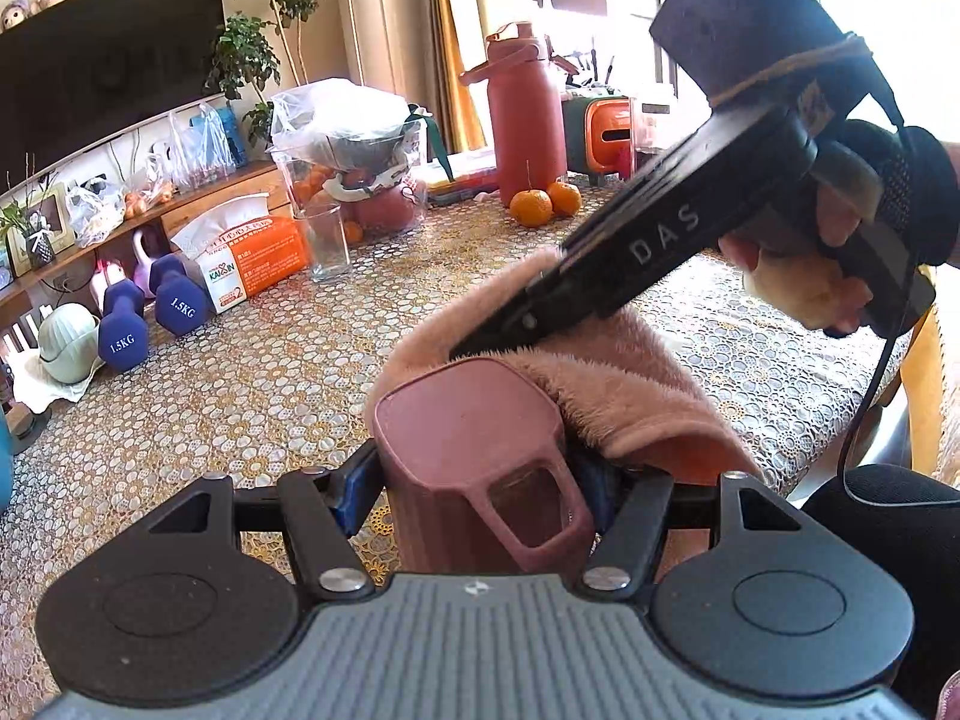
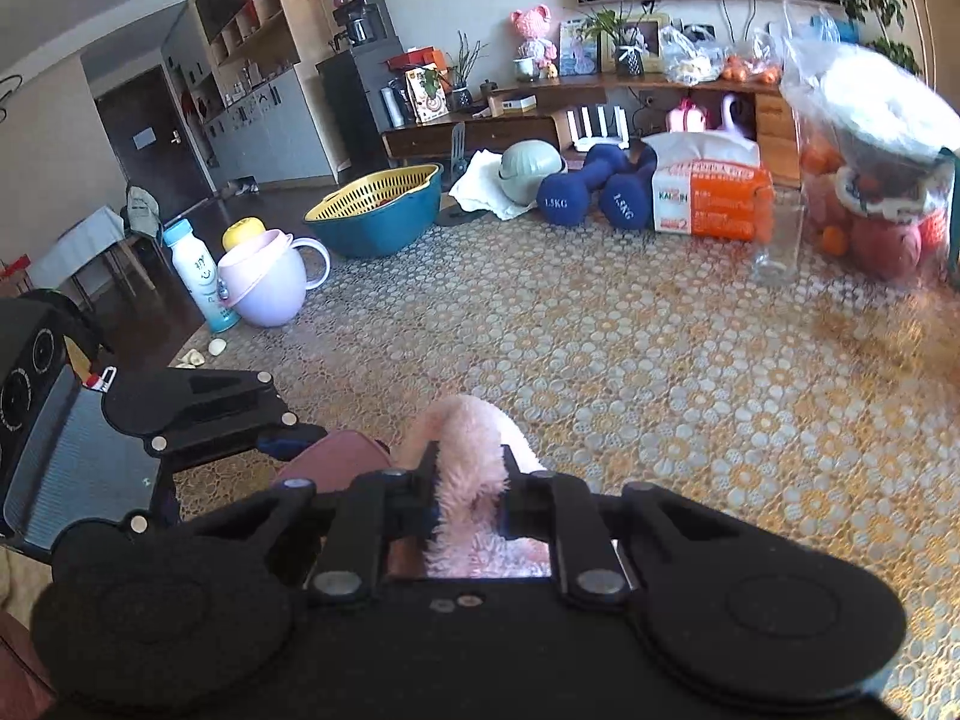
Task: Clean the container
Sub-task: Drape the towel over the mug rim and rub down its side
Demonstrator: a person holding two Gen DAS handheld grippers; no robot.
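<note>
A dusky pink cup (image 1: 480,468) with a handle stands on the patterned table, and my left gripper (image 1: 480,480) is shut on it. A fluffy pink cloth (image 1: 600,384) drapes over the cup's far rim and right side. My right gripper (image 1: 474,348) reaches in from the upper right, shut on that cloth at the cup's mouth. In the right wrist view the right gripper (image 2: 471,489) pinches the cloth (image 2: 474,456) between its fingers, the cup (image 2: 336,462) sits just left of it, and the left gripper's body (image 2: 180,414) is at the left.
On the table (image 1: 252,384): a clear glass (image 1: 327,240), a tissue box (image 1: 252,252), two blue dumbbells (image 1: 150,312), a bagged fruit container (image 1: 348,144), a red bottle (image 1: 525,120), oranges (image 1: 543,201). A blue-and-yellow basket (image 2: 378,216), lilac cup (image 2: 267,282) and small bottle (image 2: 198,276) stand at the table's left.
</note>
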